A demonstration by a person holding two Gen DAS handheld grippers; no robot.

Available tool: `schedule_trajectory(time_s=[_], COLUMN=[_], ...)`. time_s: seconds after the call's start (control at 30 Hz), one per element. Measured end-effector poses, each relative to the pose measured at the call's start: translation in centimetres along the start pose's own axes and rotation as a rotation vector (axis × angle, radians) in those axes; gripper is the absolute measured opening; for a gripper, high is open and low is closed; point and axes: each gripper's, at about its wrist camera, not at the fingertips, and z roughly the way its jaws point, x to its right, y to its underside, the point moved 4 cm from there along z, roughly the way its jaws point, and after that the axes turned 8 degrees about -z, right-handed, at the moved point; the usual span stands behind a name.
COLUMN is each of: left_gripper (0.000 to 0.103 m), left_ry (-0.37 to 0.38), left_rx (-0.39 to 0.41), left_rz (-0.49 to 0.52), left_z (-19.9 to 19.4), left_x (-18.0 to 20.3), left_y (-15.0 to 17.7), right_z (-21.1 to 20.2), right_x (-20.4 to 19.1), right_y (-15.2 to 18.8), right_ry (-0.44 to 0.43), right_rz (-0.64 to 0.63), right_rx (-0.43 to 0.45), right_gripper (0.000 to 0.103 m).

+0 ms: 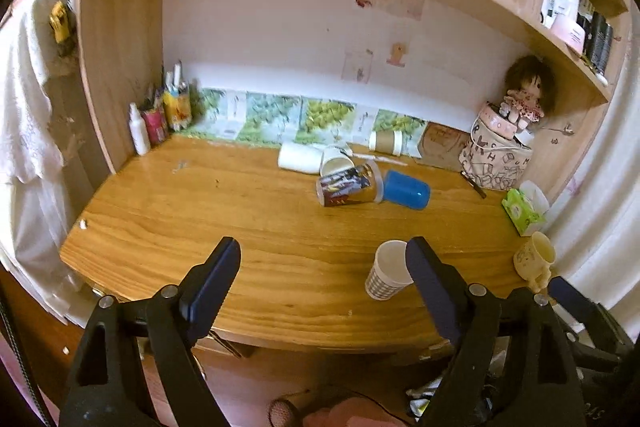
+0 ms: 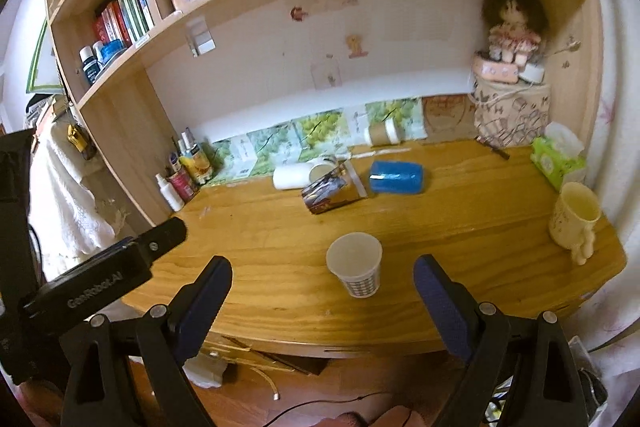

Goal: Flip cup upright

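A white paper cup with a grey check band [image 1: 388, 275] [image 2: 356, 264] stands upright on the wooden desk [image 1: 224, 203] near its front edge. A blue cup [image 1: 406, 189] [image 2: 396, 177] lies on its side further back, beside a printed can [image 1: 348, 184] [image 2: 330, 193] and a white cup [image 1: 301, 157] [image 2: 292, 175], both also lying down. My left gripper [image 1: 324, 259] is open and empty in front of the desk edge. My right gripper [image 2: 323, 277] is open and empty, the paper cup just beyond its fingers.
A cream mug [image 1: 536, 259] [image 2: 576, 217] stands at the desk's right front corner, a green tissue pack [image 1: 522, 209] [image 2: 556, 161] behind it. A patterned bag with a doll [image 1: 500, 151] fills the back right corner. Bottles [image 1: 160, 119] stand at back left. Shelves hang overhead.
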Motion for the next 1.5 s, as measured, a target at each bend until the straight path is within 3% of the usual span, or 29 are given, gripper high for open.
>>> schedule_trajectory(time_s=[0.13, 0.17, 0.2, 0.3, 0.43, 0.7, 1.5], left_gripper=[0.098, 0.100, 0.101, 0.102, 0.102, 0.102, 0.102], left_ry=[-0.054, -0.062, -0.066, -0.080, -0.095, -0.057, -0.063], left_rx=[0.050, 0.062, 0.073, 0.107, 0.146, 0.188, 0.273], left_rz=[0.043, 0.047, 0.047, 0.051, 0.063, 0.066, 0.100], left_z=[-1.3, -1.7, -2.0, -2.8, -3.6, -4.5, -6.2], left_x=[0.2, 0.1, -0.1, -0.2, -0.1, 0.4, 1.4], left_y=[0.6, 0.7, 0.8, 0.9, 0.8, 0.6, 0.9], right_z=[-1.4, -1.8, -2.0, -2.7, -3.3, -4.2, -5.0], right_x=[-0.5, -0.6, -0.7, -1.1, -1.1, -0.9, -1.1], right_y=[0.5, 0.6, 0.7, 1.0, 1.2, 1.2, 1.2], right_ry=[0.003, 0.005, 0.006, 0.019, 0.035, 0.070, 0.036], right_rz=[0.007, 0.009, 0.009, -0.002, 0.002, 0.006, 0.012], right_rx=[0.056, 0.066, 0.072, 0.089, 0.102, 0.128, 0.165], right_gripper=[0.093, 0.095, 0.103, 0.103, 0.103, 0.103, 0.103])
